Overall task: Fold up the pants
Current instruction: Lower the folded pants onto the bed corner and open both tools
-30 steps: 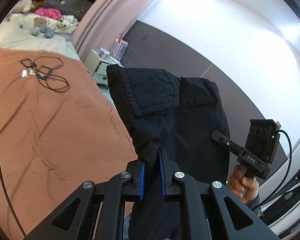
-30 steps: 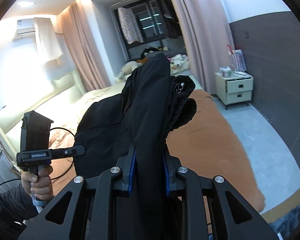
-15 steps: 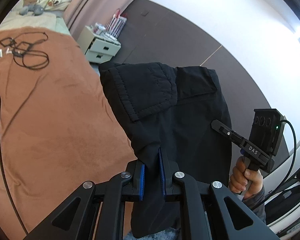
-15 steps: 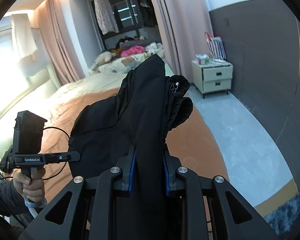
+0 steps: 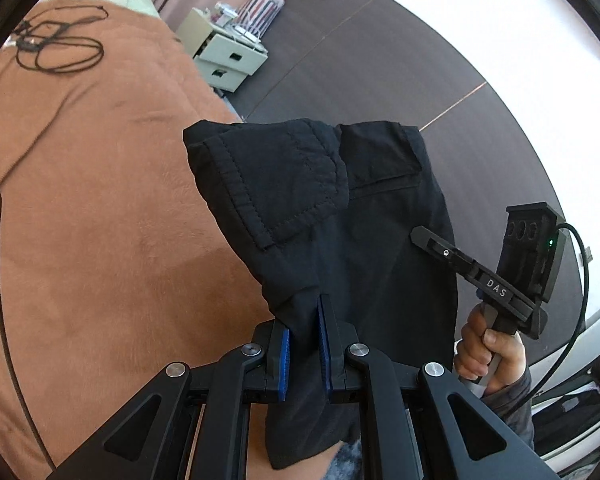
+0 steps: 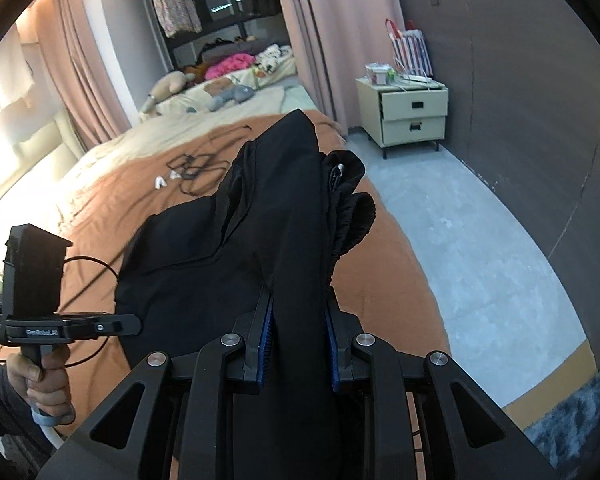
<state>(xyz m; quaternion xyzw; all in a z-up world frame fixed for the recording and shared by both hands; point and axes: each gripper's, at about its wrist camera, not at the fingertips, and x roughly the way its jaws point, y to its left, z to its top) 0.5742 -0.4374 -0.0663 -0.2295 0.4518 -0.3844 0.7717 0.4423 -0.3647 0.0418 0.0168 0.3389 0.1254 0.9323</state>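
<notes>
Black pants [image 5: 340, 208] pinched in left gripper [image 5: 304, 344] and right gripper [image 6: 298, 344], stretched left-right between them above brown bedspread [image 5: 100, 200]

One pair of black pants [image 5: 340, 216]. Two tools: the left tool [image 5: 303, 350] and the right tool [image 6: 298, 342], one in each hand. One bed [image 5: 100, 200] under a brown blanket. One nightstand [image 6: 410, 110] with two drawers, far right. One tangle of black cable [image 6: 196, 166] with two small white pieces beside it.
</notes>
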